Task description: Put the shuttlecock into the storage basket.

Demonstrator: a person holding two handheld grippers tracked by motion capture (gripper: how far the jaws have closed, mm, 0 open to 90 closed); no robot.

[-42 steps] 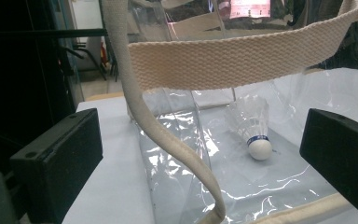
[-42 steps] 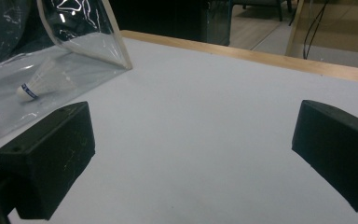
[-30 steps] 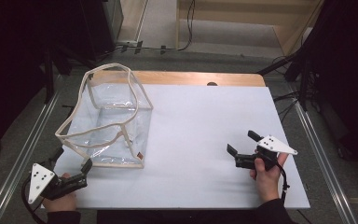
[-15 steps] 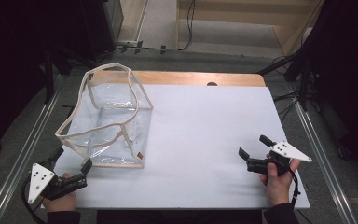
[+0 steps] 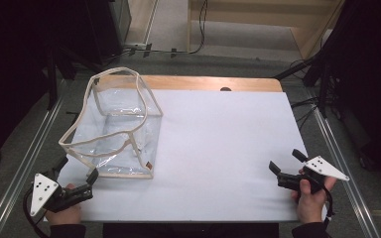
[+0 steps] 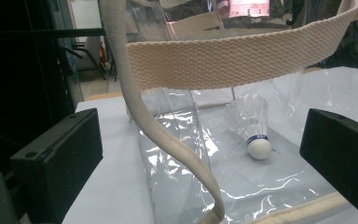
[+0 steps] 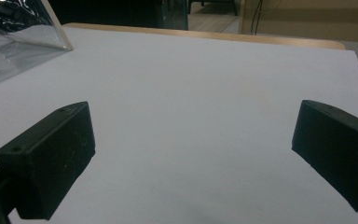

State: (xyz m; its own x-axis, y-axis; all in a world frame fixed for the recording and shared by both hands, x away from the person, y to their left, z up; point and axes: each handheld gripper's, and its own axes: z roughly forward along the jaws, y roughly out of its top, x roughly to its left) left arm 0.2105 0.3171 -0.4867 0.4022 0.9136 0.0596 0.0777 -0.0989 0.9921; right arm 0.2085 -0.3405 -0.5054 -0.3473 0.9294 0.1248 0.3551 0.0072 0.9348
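Item: clear plastic tote bag with cream woven webbing trim and handles, standing upright and open-mouthed on the left part of the white-covered table, its near lower edge just short of the table's front edge; the soft walls sag, so the rim runs unevenly and one webbing handle droops down the near wall. Contents: one shuttlecock with a white rounded cork, blue band and translucent skirt, lying on the bag's floor, tilted, cork toward the near side; seen through the wall from the left gripper view. Left tongs: held low at the table's near-left corner, just before the bag's near wall, jaws spread wide and released, nothing between them; in the left gripper view the jaws frame the drooping handle and the horizontal webbing band, which suggests the bag's trim is the nearest thing to take hold of. Right tongs: held at the near-right of the table, well apart from the bag, jaws likewise parked wide and empty over bare white surface; the bag's corner appears far off at upper left of the right gripper view. Judgement: both hands rest in a neutral waiting posture, the left placed ready for the bag, the right clear of it.
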